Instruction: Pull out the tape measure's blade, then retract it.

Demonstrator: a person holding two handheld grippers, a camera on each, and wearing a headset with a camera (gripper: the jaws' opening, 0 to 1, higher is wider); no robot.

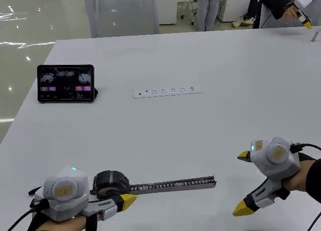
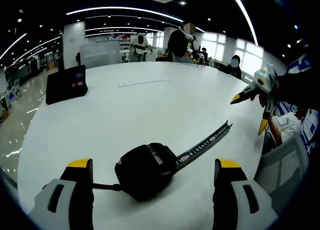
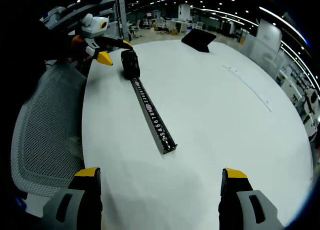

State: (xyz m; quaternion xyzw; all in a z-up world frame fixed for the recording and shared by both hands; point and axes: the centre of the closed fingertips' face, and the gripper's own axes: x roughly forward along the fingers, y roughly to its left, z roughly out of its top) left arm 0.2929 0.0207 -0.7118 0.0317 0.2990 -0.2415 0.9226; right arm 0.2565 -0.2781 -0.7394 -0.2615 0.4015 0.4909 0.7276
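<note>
A black tape measure case (image 1: 111,183) lies on the white table (image 1: 200,130) near its front edge. Its blade (image 1: 173,184) is pulled out flat to the right, and its end hook lies free on the table. My left gripper (image 1: 122,190) is open, its jaws to either side of the case (image 2: 146,170) without touching it. Beyond the blade's end, my right gripper (image 1: 244,182) is open and holds nothing. In the right gripper view the blade (image 3: 150,112) runs away from the open jaws toward the case (image 3: 130,62) and the left gripper (image 3: 115,51).
A dark tablet (image 1: 65,83) stands at the left of the table, and a white power strip (image 1: 166,91) lies in the middle. At the far right corner a person holds another gripper (image 1: 302,4). A mesh chair (image 3: 45,135) stands at the table's near edge.
</note>
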